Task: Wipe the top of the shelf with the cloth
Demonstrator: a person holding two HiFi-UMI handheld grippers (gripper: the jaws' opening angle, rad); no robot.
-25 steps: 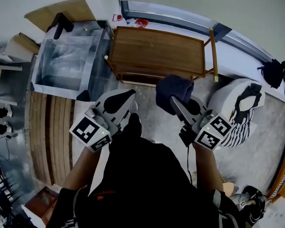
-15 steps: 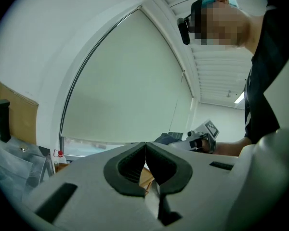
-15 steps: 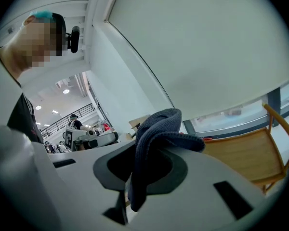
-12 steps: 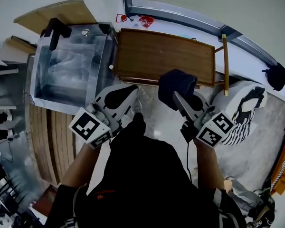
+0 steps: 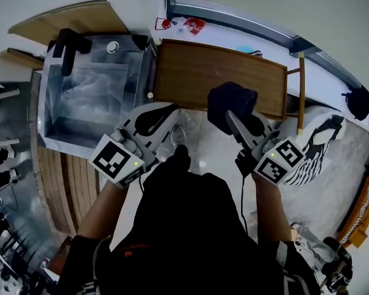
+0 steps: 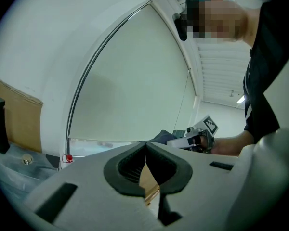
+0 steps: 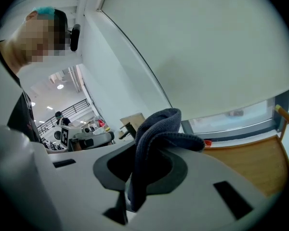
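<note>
The wooden shelf [image 5: 221,72] stands against the far wall in the head view; its brown top [image 7: 253,165] also shows at the lower right of the right gripper view. My right gripper [image 5: 234,117] is shut on a dark blue cloth [image 5: 231,103], bunched over the shelf's near edge; the cloth [image 7: 156,138] folds over the jaws. My left gripper [image 5: 166,112] hangs just before the shelf's left front corner, jaws shut with nothing between them [image 6: 145,163].
A clear plastic bin [image 5: 92,94] with a black handle sits left of the shelf. A white-and-black striped bag [image 5: 317,140] lies to the right. Wooden slats [image 5: 67,177] run along the floor at left. A yellow stick [image 5: 300,94] leans at the shelf's right end.
The shelf has come nearer and both grippers have moved forward. The cloth, before short of the shelf's front edge, now overlaps it.
</note>
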